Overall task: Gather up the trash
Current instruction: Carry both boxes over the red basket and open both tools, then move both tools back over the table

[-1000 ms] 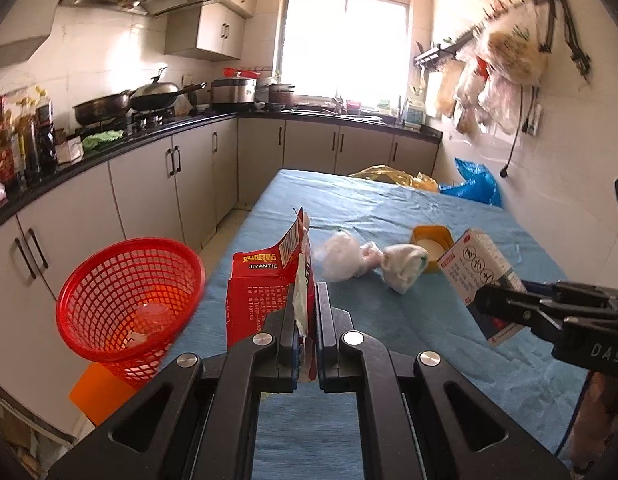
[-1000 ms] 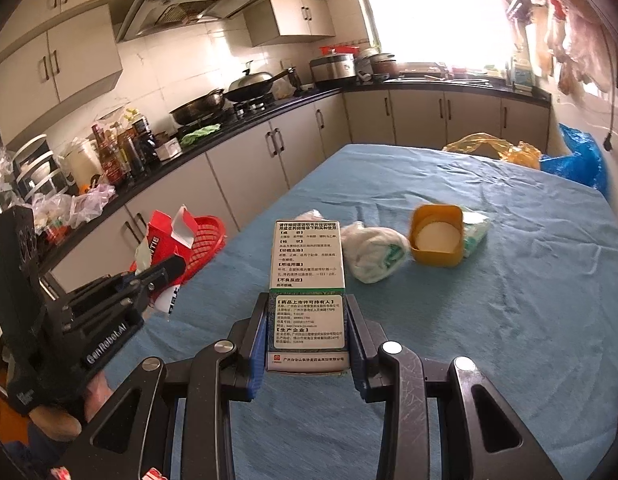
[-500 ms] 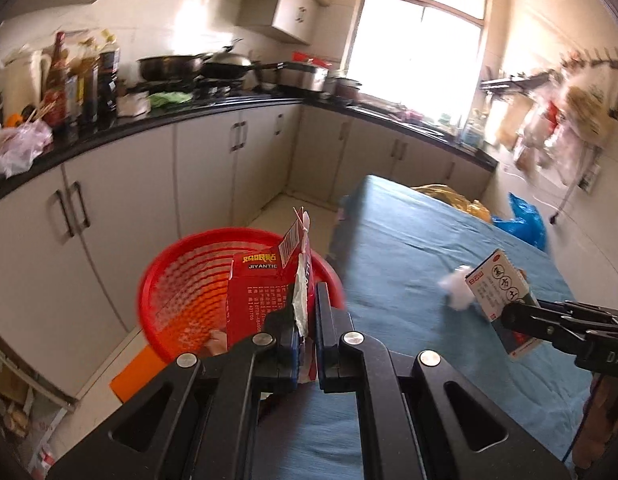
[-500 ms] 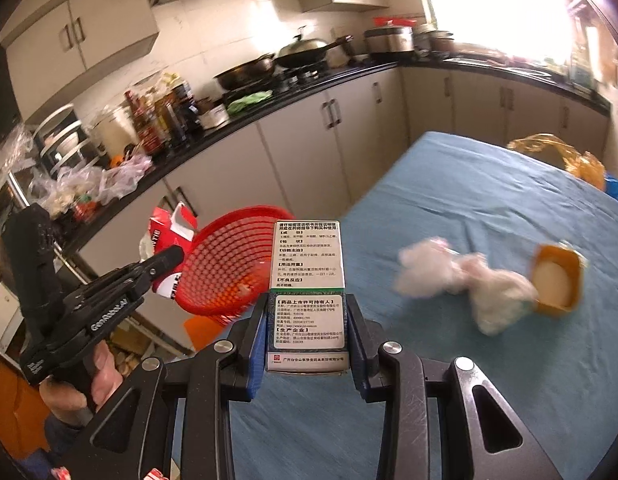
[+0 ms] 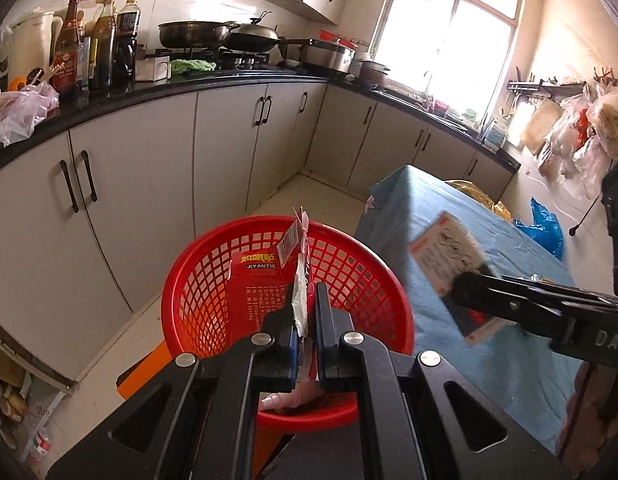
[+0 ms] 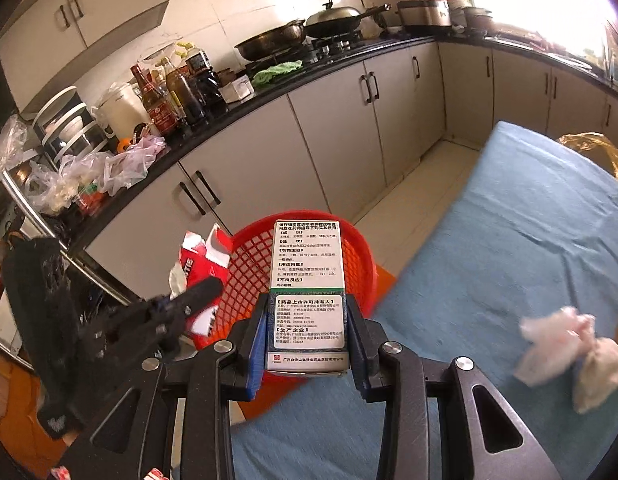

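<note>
My left gripper (image 5: 305, 316) is shut on the torn flap of a red carton (image 5: 255, 292), which hangs above the red mesh basket (image 5: 369, 272) beside the table. From the right wrist view the same carton (image 6: 203, 262) shows at the basket's left rim, with the left gripper (image 6: 207, 286) on it. My right gripper (image 6: 307, 328) is shut on a white and green medicine box (image 6: 307, 280) held over the basket's (image 6: 245, 276) near edge. In the left wrist view that box (image 5: 449, 256) appears blurred at the right, over the table's edge.
The blue-covered table (image 6: 509, 240) carries crumpled white wrappers (image 6: 565, 344) and a yellow bag (image 6: 597, 148). Grey kitchen cabinets (image 5: 157, 168) run along the left, with bottles, pans and plastic bags on the black counter. An orange stool (image 5: 149, 368) is under the basket.
Both grippers have swung left from over the table to the red basket, each still holding its item. The basket now sits directly ahead of both.
</note>
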Tool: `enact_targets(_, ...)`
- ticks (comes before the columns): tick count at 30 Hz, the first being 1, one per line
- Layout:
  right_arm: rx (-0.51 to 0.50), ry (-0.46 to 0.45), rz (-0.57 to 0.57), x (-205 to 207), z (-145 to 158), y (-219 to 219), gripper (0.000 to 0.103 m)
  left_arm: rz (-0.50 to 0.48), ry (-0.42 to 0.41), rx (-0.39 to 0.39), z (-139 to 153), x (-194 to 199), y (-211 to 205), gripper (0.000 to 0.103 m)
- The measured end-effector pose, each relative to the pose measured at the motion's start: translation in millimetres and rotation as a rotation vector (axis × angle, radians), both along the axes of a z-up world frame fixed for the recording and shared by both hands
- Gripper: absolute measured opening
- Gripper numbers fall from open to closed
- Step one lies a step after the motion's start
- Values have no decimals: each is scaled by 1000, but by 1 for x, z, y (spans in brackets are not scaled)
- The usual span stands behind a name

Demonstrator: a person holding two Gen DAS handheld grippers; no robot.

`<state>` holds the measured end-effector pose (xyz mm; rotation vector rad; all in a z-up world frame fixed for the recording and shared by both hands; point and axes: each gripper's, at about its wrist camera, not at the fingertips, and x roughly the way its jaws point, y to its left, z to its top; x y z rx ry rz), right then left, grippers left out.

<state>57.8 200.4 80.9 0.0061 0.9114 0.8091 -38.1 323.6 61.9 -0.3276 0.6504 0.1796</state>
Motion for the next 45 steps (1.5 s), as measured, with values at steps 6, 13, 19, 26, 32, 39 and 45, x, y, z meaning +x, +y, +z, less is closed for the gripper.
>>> enact_targets(6, 22, -20, -6, 6, 2, 1, 45, 19, -7, -21, -1, 2, 5, 36)
enact_targets(13, 22, -66, -66, -12, 12, -62, 46, -8, -30, -31, 4, -14, -13, 44)
enact_targets(19, 47, -94, -178, -20, 18, -144, 50, -92, -32, -4, 8, -21, -57, 54)
enact_targets(26, 84, -105, -343, -16, 20, -239, 50, -214, -5, 43, 12, -13, -123, 55)
enact_targets(32, 128, -74, -483, 0, 6, -310, 51, -327, 36, 90, 12, -1, -180, 59)
enact_targets(39, 245, 42, -623, 14, -17, -371, 51, -470, 68, 185, 14, 38, -257, 73)
enact_targets(45, 308, 71, -681, 15, -17, -392, 51, -506, 140, 275, -4, 88, -308, 74)
